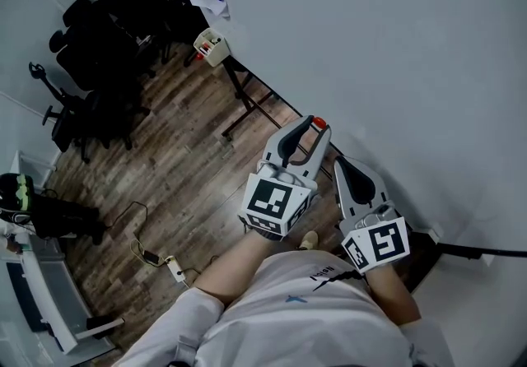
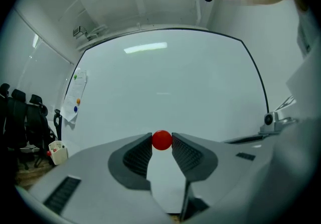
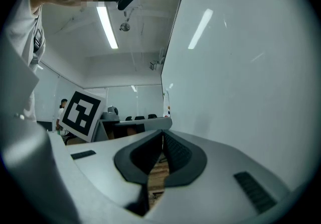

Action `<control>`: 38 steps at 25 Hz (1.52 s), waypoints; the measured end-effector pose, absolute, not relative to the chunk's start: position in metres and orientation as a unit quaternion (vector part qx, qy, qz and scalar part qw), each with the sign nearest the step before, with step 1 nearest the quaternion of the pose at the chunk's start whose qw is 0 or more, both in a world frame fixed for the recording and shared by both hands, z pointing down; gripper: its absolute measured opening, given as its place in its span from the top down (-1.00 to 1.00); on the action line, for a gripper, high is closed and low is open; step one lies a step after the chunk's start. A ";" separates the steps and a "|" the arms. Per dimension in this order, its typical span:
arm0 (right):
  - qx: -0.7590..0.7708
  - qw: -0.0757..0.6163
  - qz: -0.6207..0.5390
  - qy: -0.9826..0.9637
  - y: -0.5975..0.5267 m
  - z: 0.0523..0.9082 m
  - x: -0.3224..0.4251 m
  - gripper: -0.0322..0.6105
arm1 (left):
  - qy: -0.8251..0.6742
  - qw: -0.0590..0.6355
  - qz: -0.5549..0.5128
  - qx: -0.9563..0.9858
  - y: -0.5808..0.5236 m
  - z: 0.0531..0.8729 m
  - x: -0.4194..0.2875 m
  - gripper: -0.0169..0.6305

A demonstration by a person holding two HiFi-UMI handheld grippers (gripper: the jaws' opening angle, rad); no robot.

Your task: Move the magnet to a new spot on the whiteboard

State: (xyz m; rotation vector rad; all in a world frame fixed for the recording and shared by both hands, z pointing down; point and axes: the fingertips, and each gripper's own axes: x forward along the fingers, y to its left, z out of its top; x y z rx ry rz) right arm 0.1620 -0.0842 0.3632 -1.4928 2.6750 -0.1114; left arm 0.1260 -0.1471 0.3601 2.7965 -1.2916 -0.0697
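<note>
Magnet [image 2: 161, 140], small, round and red, sits pinched between the very tips of the left gripper [image 1: 311, 131], whose jaws are closed on it from either side; behind it spreads the bare whiteboard [image 2: 165, 82], with a paper sheet [image 2: 75, 97] pinned far off to the left. Whether the magnet touches the board or is just clear of it, neither view settles. The right gripper [image 3: 163, 135] hangs just beside the board with its jaws pressed together on nothing; it looks to have no part in this step.

The step in hand appears to be carrying the magnet to its new place. The hold is only at the jaw tips on a rounded thing, so it could slip or roll out if the grip slackens; better to hold firm pressure, move across the open board well apart from the sheet, bring the magnet's flat face squarely onto the surface, and part the jaws only once it clings.
</note>
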 end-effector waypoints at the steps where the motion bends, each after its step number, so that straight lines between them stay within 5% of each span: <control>1: -0.485 0.038 -0.036 0.873 -0.084 0.363 0.161 0.85 | -0.419 0.032 -0.023 0.907 -0.147 0.360 0.124 0.55; 21: -0.424 0.042 -0.035 0.904 -0.106 0.356 0.115 0.85 | -0.482 0.031 -0.019 0.875 -0.167 0.350 0.059 0.55; 38: -0.427 0.026 -0.032 0.903 -0.233 0.347 0.018 0.85 | -0.476 0.022 -0.027 0.879 -0.302 0.330 -0.042 0.55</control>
